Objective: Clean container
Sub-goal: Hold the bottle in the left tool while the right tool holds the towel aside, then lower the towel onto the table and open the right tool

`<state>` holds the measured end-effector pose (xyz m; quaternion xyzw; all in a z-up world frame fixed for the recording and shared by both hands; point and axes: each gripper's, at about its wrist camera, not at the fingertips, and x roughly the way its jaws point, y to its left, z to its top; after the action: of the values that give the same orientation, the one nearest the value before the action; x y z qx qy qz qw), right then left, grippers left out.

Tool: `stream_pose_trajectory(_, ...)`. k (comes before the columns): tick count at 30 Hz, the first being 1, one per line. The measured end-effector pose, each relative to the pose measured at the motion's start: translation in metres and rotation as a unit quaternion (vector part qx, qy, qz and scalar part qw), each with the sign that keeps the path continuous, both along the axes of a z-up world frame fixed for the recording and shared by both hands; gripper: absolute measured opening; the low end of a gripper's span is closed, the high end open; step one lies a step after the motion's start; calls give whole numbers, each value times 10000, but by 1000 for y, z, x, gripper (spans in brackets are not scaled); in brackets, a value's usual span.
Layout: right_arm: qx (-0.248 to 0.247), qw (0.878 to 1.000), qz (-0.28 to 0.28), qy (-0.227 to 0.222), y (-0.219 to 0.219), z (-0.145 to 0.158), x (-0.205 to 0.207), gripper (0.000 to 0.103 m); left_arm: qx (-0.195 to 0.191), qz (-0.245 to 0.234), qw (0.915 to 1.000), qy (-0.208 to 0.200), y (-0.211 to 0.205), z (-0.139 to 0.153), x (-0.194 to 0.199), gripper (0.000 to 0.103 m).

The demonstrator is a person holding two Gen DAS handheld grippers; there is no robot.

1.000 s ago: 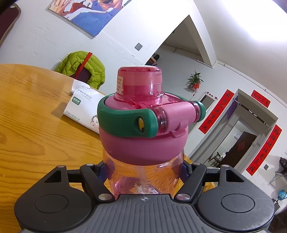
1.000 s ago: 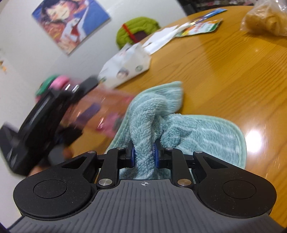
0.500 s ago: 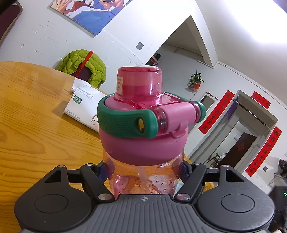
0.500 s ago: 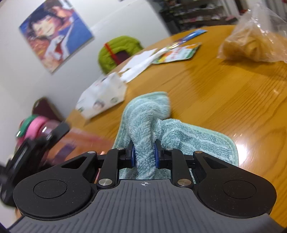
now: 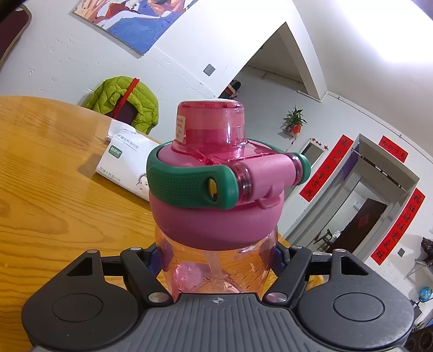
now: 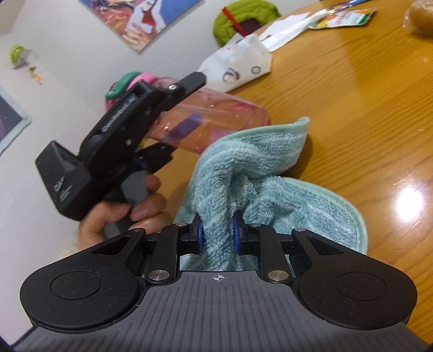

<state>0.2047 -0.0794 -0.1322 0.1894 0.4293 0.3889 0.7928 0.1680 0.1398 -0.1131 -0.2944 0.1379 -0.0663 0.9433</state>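
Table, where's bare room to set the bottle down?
Bare wood lies right of the towel, below the tissue pack and papers; also left of that pack in the left view. It is crowded where the bottle meets the towel.

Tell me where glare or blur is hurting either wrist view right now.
Right wrist view: a bright ceiling-light reflection on the table beside the towel; the bottle is slightly soft, the towel sharp. Left wrist view: the ceiling is blown out at upper right; the bottle is sharp, and fisheye bends the doorway.
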Motion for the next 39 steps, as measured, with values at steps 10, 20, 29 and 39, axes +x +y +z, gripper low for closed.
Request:
stream_pose_trajectory(10, -1312, 9764, -1399, -990, -15, 18, 39, 21, 80, -36, 10000, 18, -2, 2, 0, 71)
stream_pose_trajectory(20, -1389, 9610, -1914, -1434, -44, 44, 61, 22, 615, -169, 9980, 35, -15, 10, -3, 71)
stream_pose_trajectory(29, -1080, 9751, -1638, -1033, -47, 29, 72, 23, 1547, -374, 9872, -40, -37, 17, -10, 71)
stream_pose_trajectory(39, -395, 9931, -1015, -445, -34, -5, 50, 23, 1521, -455, 9873, -34, -34, 14, -7, 71)
